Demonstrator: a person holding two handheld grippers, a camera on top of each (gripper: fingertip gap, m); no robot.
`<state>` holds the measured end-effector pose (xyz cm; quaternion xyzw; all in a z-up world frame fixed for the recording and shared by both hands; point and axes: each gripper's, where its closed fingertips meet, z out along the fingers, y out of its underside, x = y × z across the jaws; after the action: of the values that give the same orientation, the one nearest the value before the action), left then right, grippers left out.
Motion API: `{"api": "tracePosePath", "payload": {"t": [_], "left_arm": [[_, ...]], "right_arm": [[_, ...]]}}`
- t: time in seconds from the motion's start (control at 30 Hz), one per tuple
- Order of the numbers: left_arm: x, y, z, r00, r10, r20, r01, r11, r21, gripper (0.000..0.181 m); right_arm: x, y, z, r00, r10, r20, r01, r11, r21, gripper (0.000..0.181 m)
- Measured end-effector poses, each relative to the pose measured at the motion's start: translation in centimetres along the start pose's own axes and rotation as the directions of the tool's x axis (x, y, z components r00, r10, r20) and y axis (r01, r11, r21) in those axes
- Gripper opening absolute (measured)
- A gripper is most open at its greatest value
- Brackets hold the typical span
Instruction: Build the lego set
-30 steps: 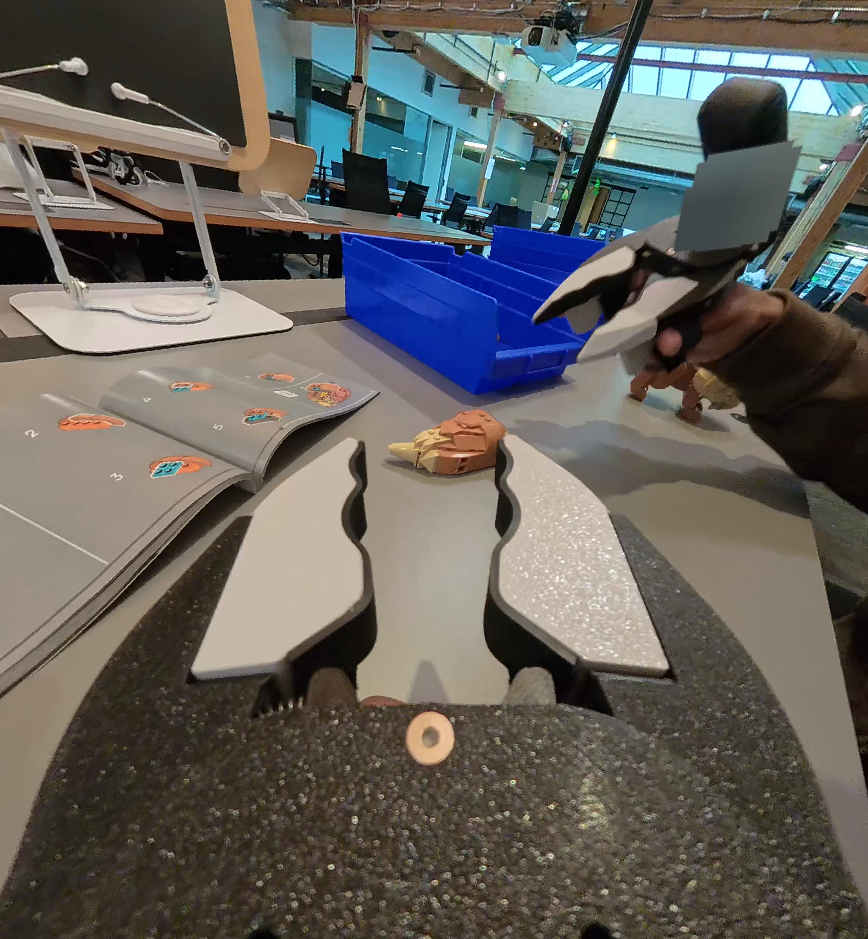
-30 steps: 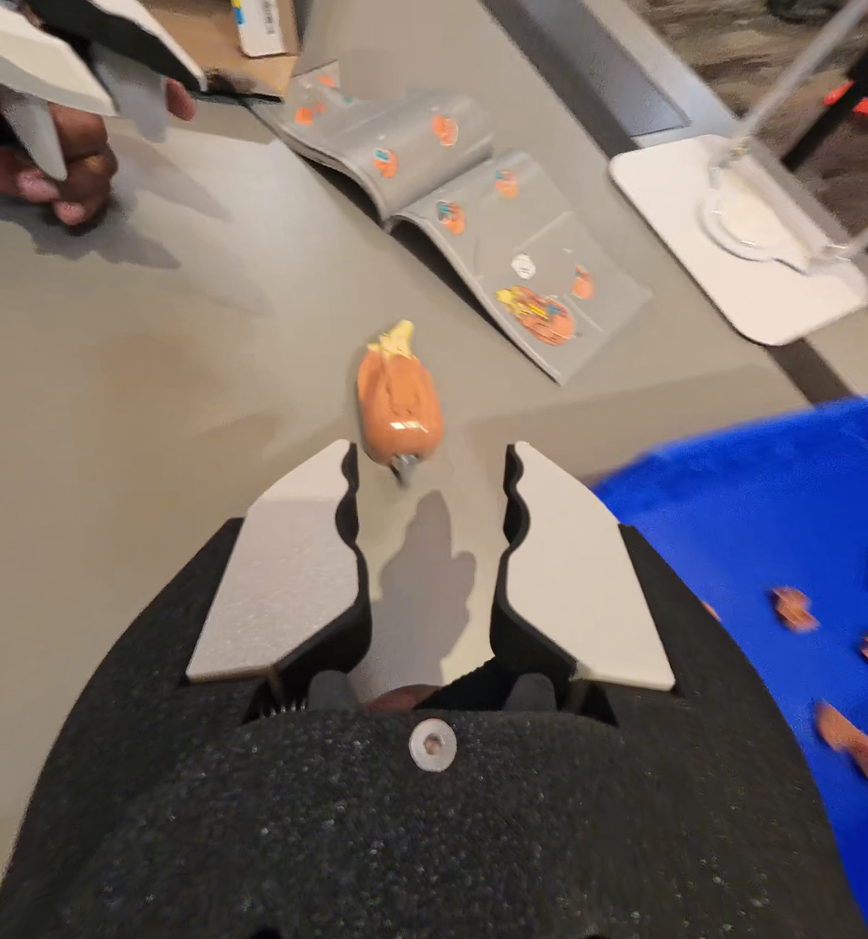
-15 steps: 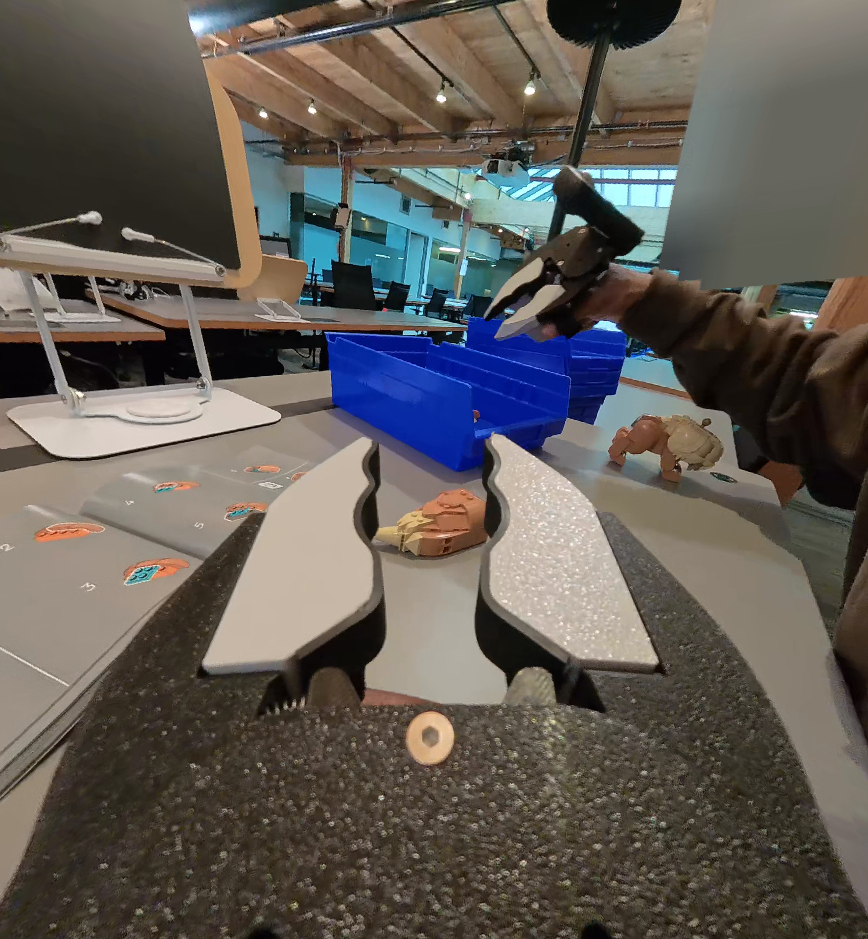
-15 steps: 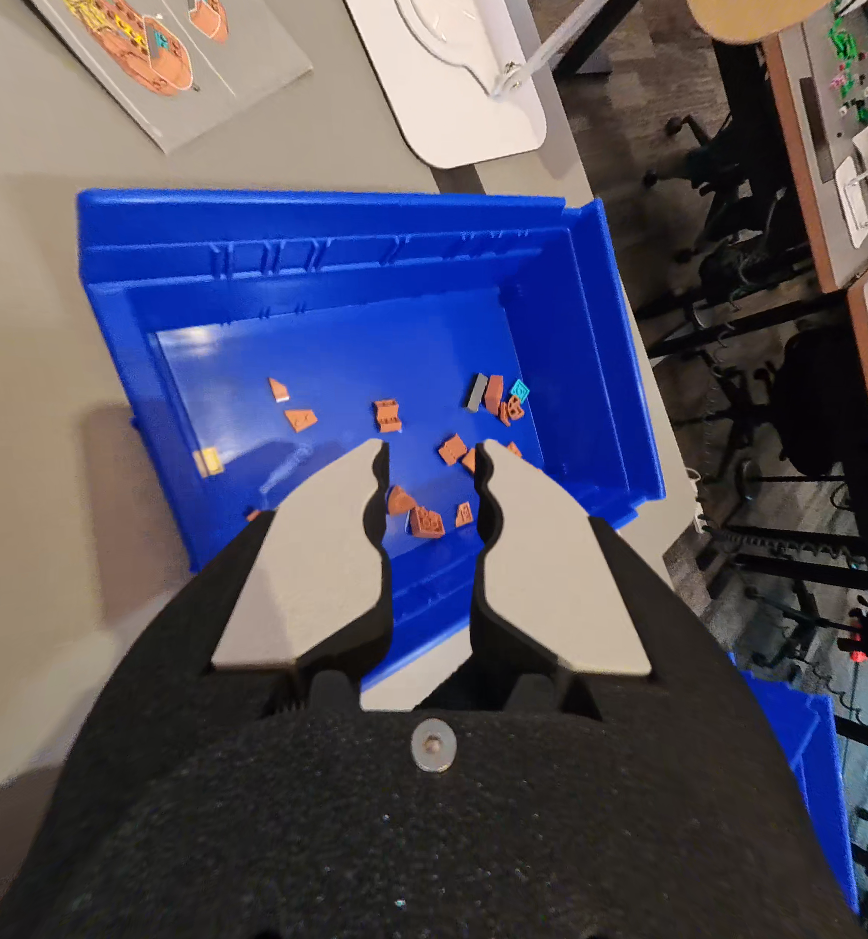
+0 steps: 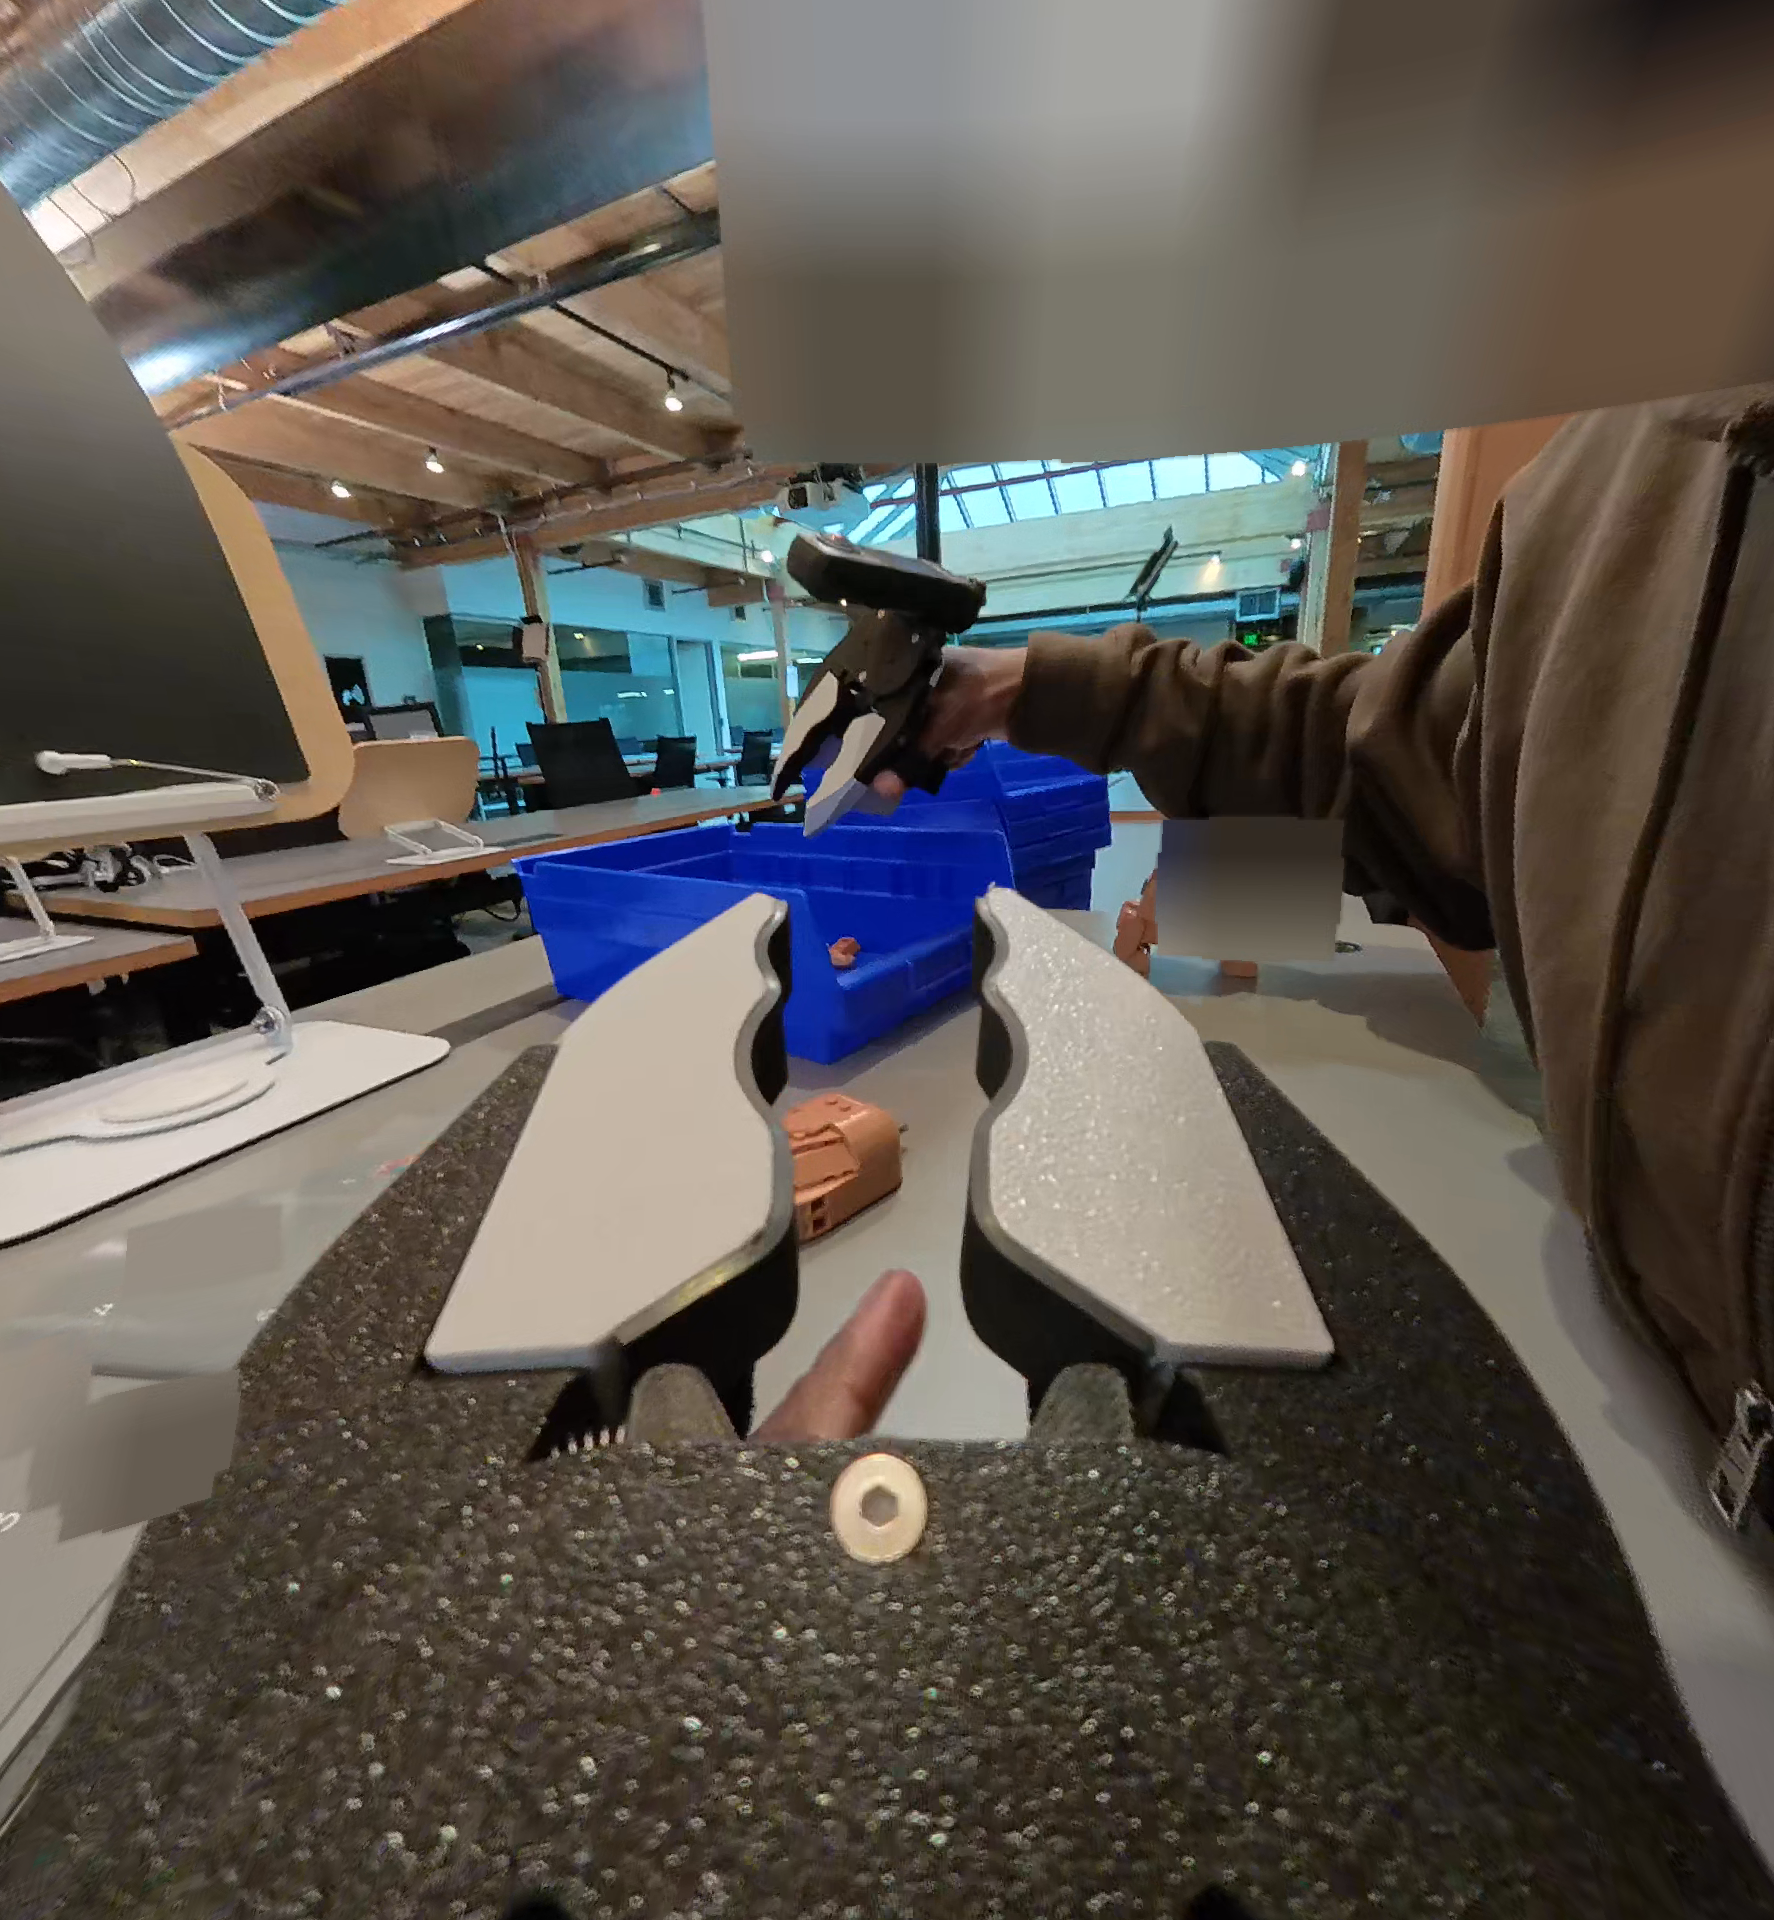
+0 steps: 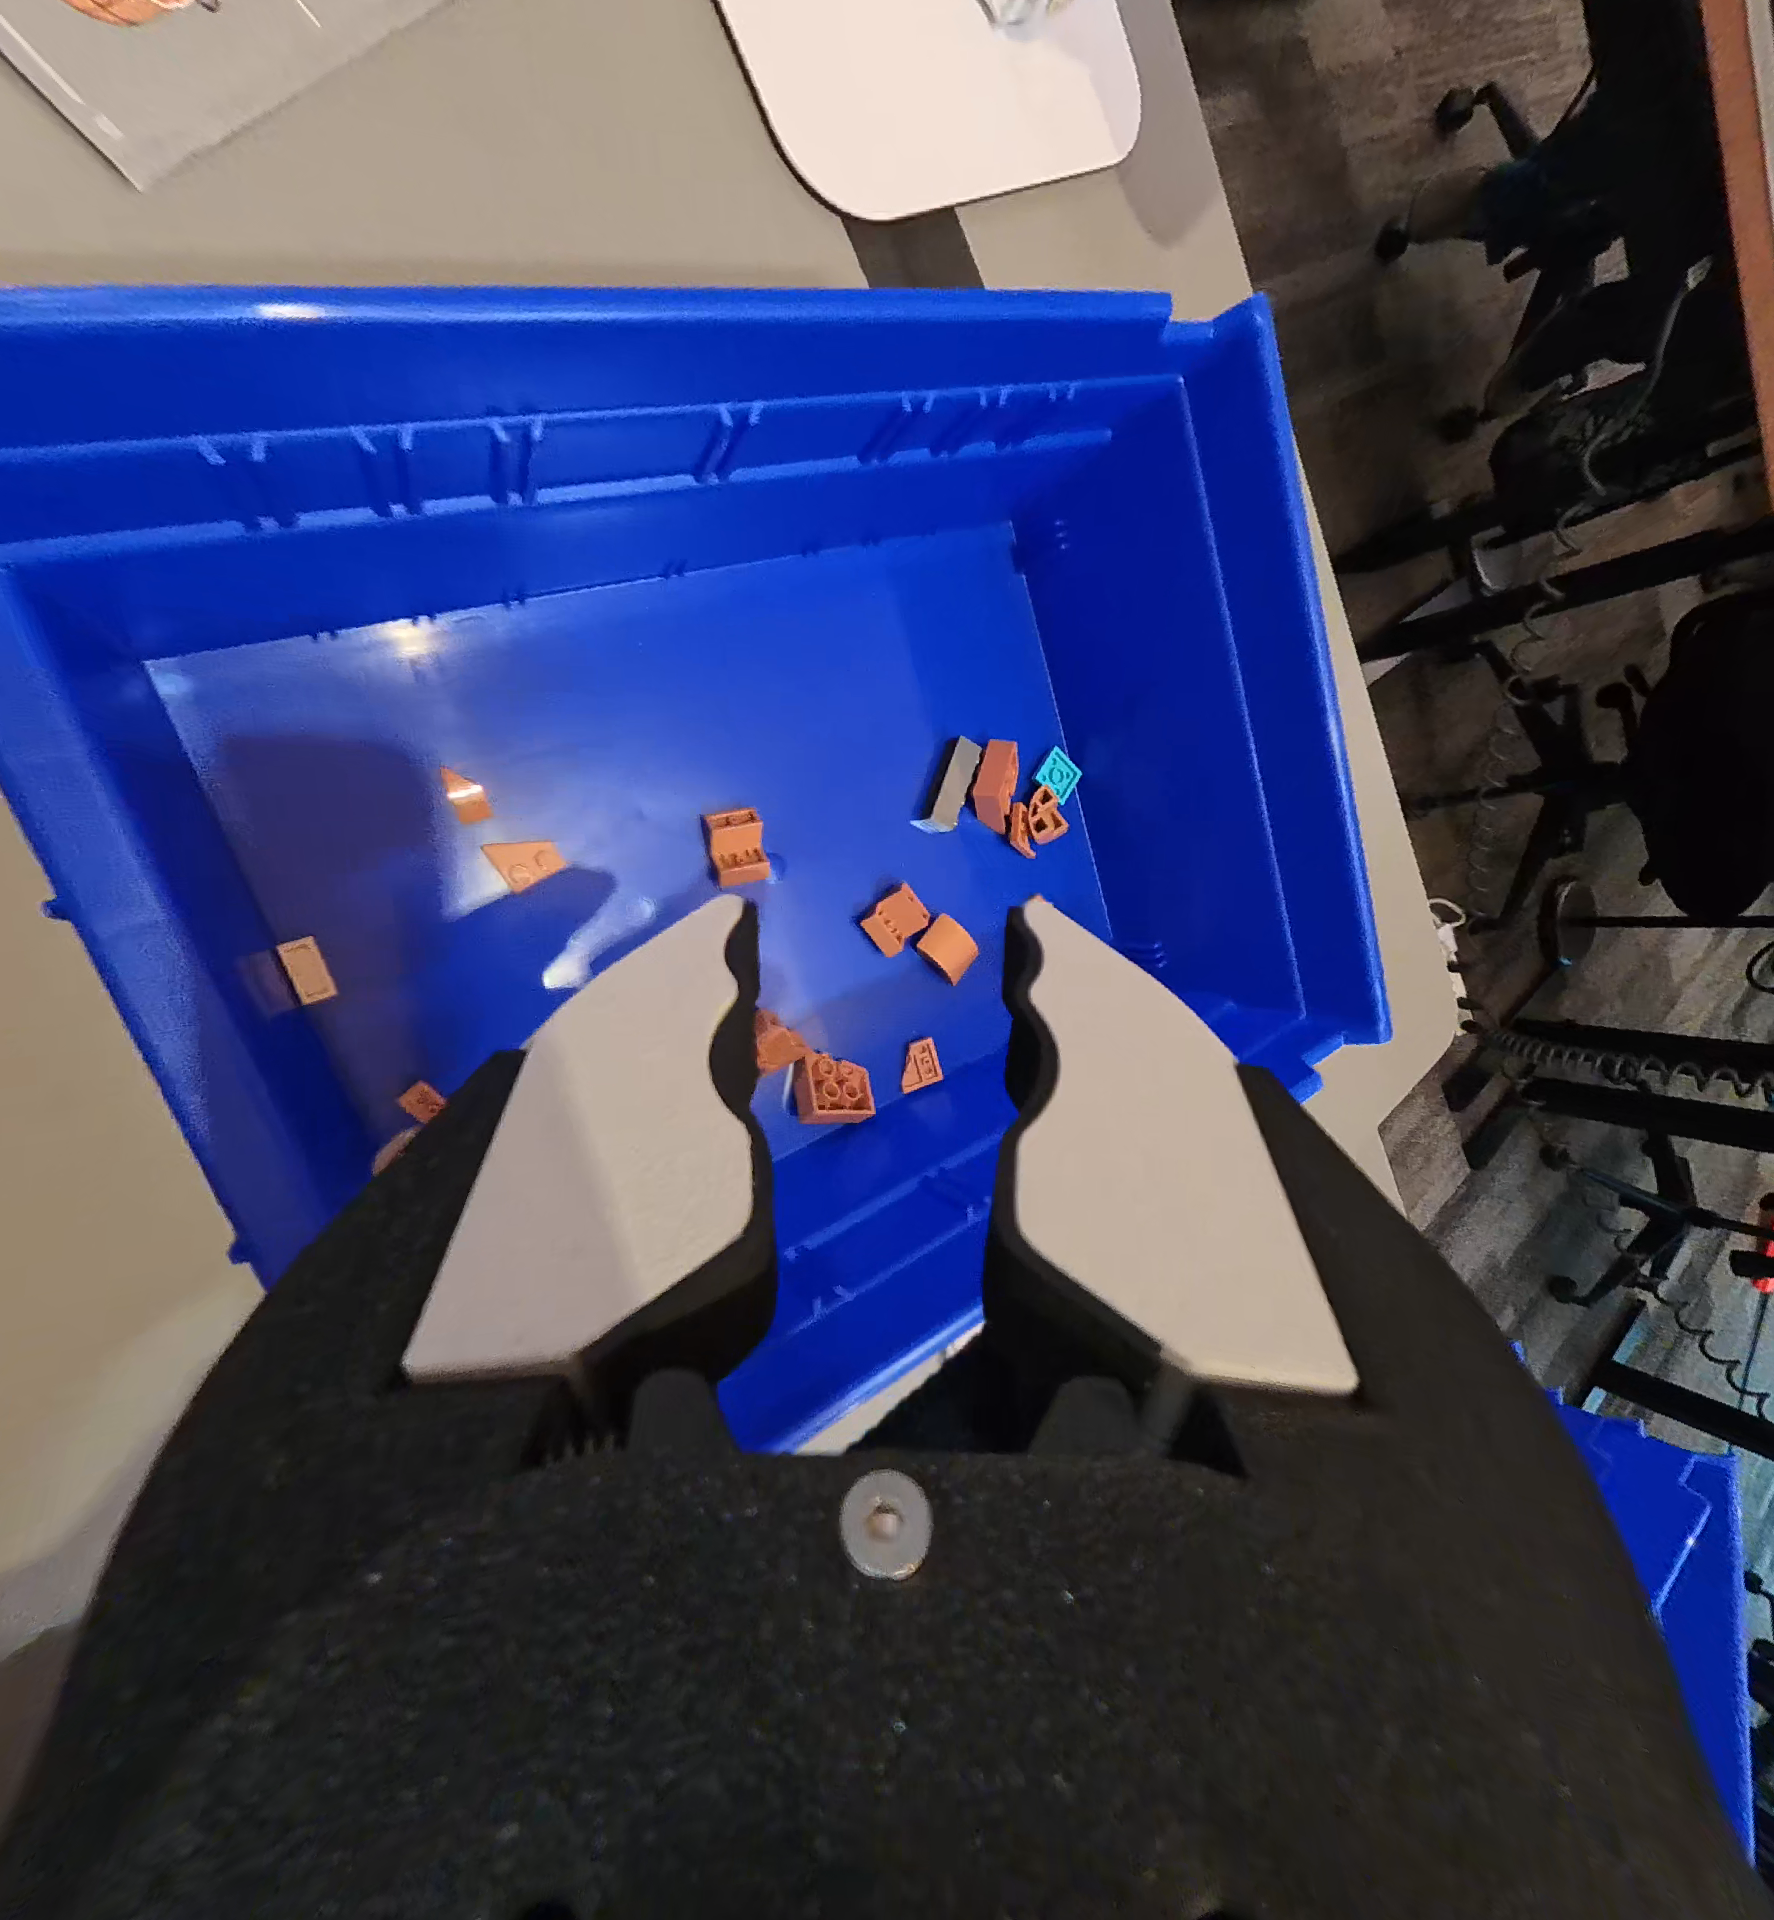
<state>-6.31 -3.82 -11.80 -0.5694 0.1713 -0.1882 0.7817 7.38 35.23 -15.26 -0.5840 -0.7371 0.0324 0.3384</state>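
Right gripper [image 6: 878, 914], fingers apart, hangs over the blue bin [image 6: 592, 343] of loose bricks [image 6: 836, 1086]. These look light, rigid and slick, best pinched across flat sides. Left gripper [image 5: 878, 920], fingers apart and empty, flanks the partial build [image 5: 841, 1148].

A grey surface [image 5: 1330, 1101] is shown carrying four items. A blue bin [image 6: 571, 488] is set at its far edge, beside the white stand base [image 5: 187, 1101]. An orange lego assembly [image 5: 841, 1148] is laid on the bare surface in front of the bin. A grey booklet [image 6: 166, 94] is seen beyond the bin.
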Motion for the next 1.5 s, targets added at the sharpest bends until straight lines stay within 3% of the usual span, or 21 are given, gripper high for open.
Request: {"api": "tracePosePath", "payload": {"t": [0.1, 0.3, 0.53, 1.5], "left_arm": [[0.2, -1.3, -0.3, 1.0, 0.023, 0.012, -0.023, 0.997, 0.068, 0.032], [-2.0, -1.7, -0.9, 0.987, 0.012, 0.158, -0.024, 0.997, 0.071, 0.028], [-3.9, -0.7, -1.5, 0.961, 0.012, 0.276, -0.004, 1.0, -0.03, 0.027], [-2.3, 0.8, -1.3, 0.98, -0.027, 0.197, 0.05, 0.992, -0.113, 0.026]], "right_arm": [[0.3, 0.2, 0.0, 1.0, 0.008, -0.005, -0.008, 1.0, -0.009, 0.048], [0.9, 0.9, -0.1, 1.0, 0.014, -0.021, -0.015, 0.999, -0.044, 0.05], [0.7, 1.2, -0.5, 1.0, -0.006, -0.027, 0.003, 0.997, -0.082, 0.051], [-0.5, 2.1, 0.7, 0.99, -0.113, 0.084, 0.126, 0.977, -0.17, 0.047]]}}
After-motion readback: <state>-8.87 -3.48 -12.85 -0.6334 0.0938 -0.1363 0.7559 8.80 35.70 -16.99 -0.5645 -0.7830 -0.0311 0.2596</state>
